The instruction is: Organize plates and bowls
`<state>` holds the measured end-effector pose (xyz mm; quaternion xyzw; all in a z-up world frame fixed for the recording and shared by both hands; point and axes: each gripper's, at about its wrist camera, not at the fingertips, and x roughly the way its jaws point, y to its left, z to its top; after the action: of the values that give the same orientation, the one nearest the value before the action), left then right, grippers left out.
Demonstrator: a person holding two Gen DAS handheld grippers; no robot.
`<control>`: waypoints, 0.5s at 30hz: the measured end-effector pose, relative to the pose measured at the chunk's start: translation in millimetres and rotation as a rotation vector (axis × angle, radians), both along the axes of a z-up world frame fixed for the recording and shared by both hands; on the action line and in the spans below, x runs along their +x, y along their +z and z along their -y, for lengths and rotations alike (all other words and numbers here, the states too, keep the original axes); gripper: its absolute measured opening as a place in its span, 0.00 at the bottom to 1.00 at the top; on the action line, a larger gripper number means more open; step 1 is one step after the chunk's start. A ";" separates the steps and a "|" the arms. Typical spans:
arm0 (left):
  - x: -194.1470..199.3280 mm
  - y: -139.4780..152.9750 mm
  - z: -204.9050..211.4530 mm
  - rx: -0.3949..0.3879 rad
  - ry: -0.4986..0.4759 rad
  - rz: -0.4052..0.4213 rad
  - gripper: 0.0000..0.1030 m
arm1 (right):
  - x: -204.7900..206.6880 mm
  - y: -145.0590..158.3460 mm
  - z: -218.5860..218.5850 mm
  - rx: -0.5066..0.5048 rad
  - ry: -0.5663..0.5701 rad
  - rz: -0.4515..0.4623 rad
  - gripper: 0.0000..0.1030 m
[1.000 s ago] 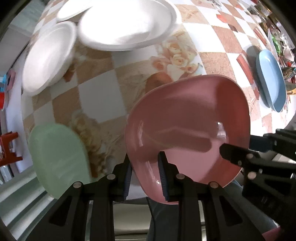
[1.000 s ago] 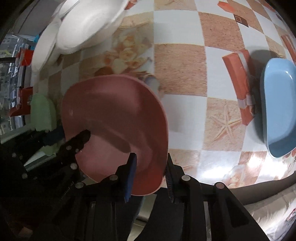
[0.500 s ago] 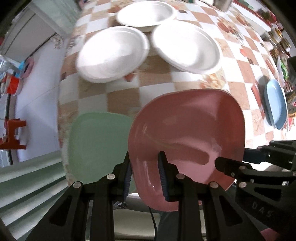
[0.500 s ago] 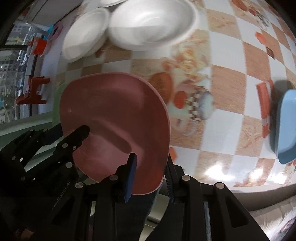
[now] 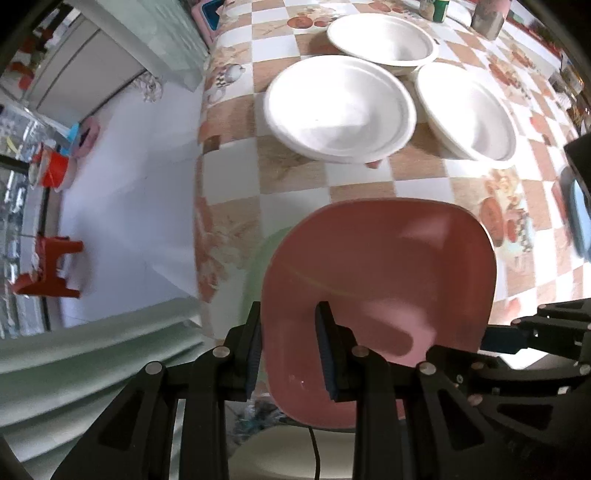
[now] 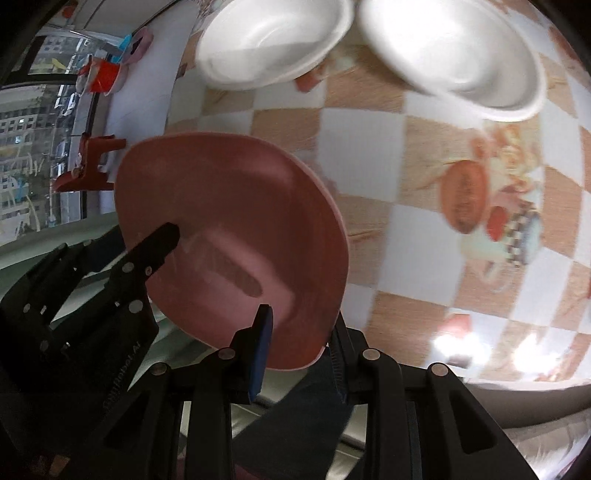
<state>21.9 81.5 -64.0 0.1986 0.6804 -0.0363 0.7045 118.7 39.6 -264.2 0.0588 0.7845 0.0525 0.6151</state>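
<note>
pink plate (image 5: pixel 380 280) held in air over worktop (image 5: pixel 354 184) near edge, above green plate (image 5: pixel 266 254). left gripper (image 5: pixel 290 350) and right gripper (image 6: pixel 299 350) jaws both clamped on rim. risk: uneven release tilts plate, slides off edge.

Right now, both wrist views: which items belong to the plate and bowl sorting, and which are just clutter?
Job:
- pink plate, clamped by left gripper and right gripper
- green plate under it
- three white bowls
- blue plate, at the edge of view

Clutter:
- red stool on the floor
- red tub
- jars at the table's far end
</note>
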 end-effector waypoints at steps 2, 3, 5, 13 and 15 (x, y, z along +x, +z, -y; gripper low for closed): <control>4.3 -5.5 -5.4 0.009 -0.008 0.000 0.29 | 9.7 -8.9 -10.0 0.013 0.001 -0.012 0.32; 5.7 -7.8 -7.3 0.011 -0.009 -0.003 0.29 | 12.4 -12.9 -14.9 0.019 0.001 -0.016 0.32; 8.7 -12.0 -10.5 0.006 -0.006 -0.006 0.29 | 13.7 -18.9 -13.3 0.029 -0.003 -0.026 0.32; 14.2 -15.9 -18.8 -0.011 0.025 0.010 0.57 | 32.6 -70.2 -23.1 0.084 -0.017 -0.060 0.33; 15.6 -11.9 -23.8 -0.012 0.037 0.027 0.68 | 37.3 -83.8 -23.4 0.084 -0.016 -0.070 0.52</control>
<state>37.4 105.4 -75.9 0.1824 0.6740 -0.0247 0.7155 155.9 63.0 -348.0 0.0928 0.8020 0.0784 0.5848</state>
